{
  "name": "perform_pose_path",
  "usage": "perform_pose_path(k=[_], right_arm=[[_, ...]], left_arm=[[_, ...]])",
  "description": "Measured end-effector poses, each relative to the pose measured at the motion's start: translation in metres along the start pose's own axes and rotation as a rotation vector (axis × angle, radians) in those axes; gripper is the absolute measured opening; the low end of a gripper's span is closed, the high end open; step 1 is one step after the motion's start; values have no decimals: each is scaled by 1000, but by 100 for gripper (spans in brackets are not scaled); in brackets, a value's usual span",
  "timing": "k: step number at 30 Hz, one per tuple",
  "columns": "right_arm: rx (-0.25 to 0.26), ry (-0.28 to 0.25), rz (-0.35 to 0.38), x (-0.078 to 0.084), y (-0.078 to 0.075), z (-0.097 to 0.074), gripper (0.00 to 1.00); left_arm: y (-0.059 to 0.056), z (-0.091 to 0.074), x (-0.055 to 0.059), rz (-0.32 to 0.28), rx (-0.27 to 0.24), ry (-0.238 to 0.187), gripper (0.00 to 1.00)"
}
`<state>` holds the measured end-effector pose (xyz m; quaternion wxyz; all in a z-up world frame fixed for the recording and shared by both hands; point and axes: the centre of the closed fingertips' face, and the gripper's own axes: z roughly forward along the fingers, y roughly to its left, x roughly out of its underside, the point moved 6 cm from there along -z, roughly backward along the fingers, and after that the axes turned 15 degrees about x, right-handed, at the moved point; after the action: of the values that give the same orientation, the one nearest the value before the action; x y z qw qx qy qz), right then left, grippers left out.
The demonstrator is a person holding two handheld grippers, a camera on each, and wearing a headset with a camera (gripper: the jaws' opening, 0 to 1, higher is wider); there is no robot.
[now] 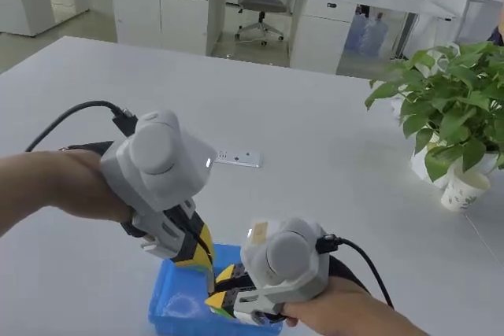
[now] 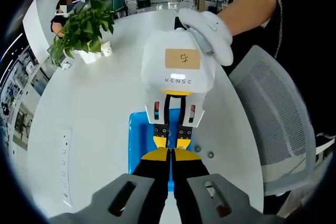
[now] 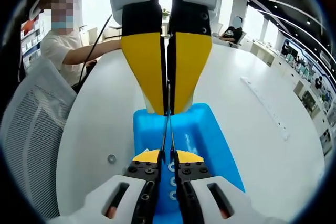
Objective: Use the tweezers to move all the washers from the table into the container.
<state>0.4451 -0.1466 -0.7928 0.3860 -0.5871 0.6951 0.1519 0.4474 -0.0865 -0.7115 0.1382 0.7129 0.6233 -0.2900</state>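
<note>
We see the left gripper (image 2: pixel 169 153) and right gripper (image 3: pixel 168 157) each pinching the thin tweezers (image 3: pixel 168 129), facing over the blue container (image 3: pixel 212 142), one washer (image 3: pixel 111 158) on the table (image 3: pixel 268 161).

A leafy potted plant (image 1: pixel 453 108) stands at the right, a paper cup (image 1: pixel 463 189) just beside it. A white socket panel (image 1: pixel 238 158) lies centre.

You work at a white table (image 1: pixel 331 139). Use the potted plant (image 1: pixel 453 108) as reference: a paper cup (image 1: pixel 463 189) stands just beside it, a socket plate (image 1: pixel 238 158) lies well apart, and white cabinets (image 1: pixel 185 5) and an office chair (image 1: pixel 261 13) stand beyond it.
</note>
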Motion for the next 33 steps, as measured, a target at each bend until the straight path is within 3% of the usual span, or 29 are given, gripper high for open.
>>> perform_pose_path(k=[16, 33], right_arm=[[10, -30, -24, -18, 8, -20, 11], [-14, -36, -35, -23, 38, -28, 11]], left_arm=[[-23, -18, -15, 10, -12, 5, 3], [-51, -14, -12, 4, 1, 31, 3]])
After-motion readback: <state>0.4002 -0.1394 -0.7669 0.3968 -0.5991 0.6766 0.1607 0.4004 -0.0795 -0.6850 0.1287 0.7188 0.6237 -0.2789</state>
